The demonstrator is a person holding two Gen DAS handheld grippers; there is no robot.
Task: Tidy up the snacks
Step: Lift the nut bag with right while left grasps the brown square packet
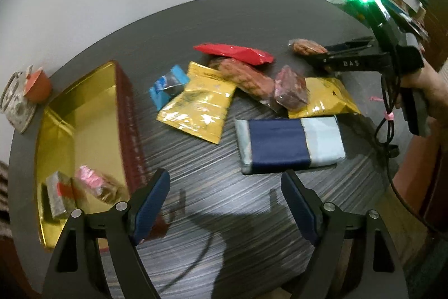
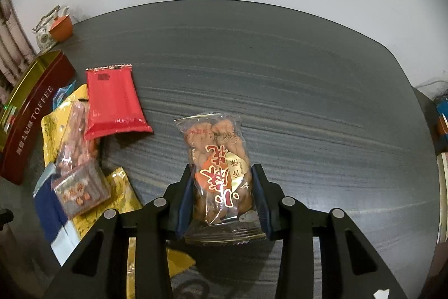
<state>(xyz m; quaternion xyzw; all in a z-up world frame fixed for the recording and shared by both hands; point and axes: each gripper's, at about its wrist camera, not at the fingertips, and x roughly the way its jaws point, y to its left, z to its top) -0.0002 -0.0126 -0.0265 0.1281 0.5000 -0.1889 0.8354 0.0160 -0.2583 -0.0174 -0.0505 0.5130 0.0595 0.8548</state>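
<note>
The right claw was clamped on a clear plastic packet of twisted brown biscuits, its blue pads pressing the packet's two long sides near the lower half. The grip sat on soft film rather than on the biscuits themselves, so the packet could have slid out under its own weight, or the contents could have cracked if the squeeze tightened.

The left claw stood wide with nothing between its pads, hanging above bare dark wood-grain worktop between the open gold-lined toffee tin with red walls and a flat pack wrapped in navy and pale blue.

The tin lay at the worktop's left side, well apart from the held packet, and already contained a small grey-wrapped block and a pink-wrapped sweet. To reach it, the right claw would probably have had to cross the loose pile: a glossy red foil pouch, two yellow foil sachets, and a small blue wrapper. A low carry risked dragging these about or off the edge. The left claw also sat near that route, so the two tools might have collided. Dropping the long packet at an angle could have left it propped on the tin's wall.
</note>
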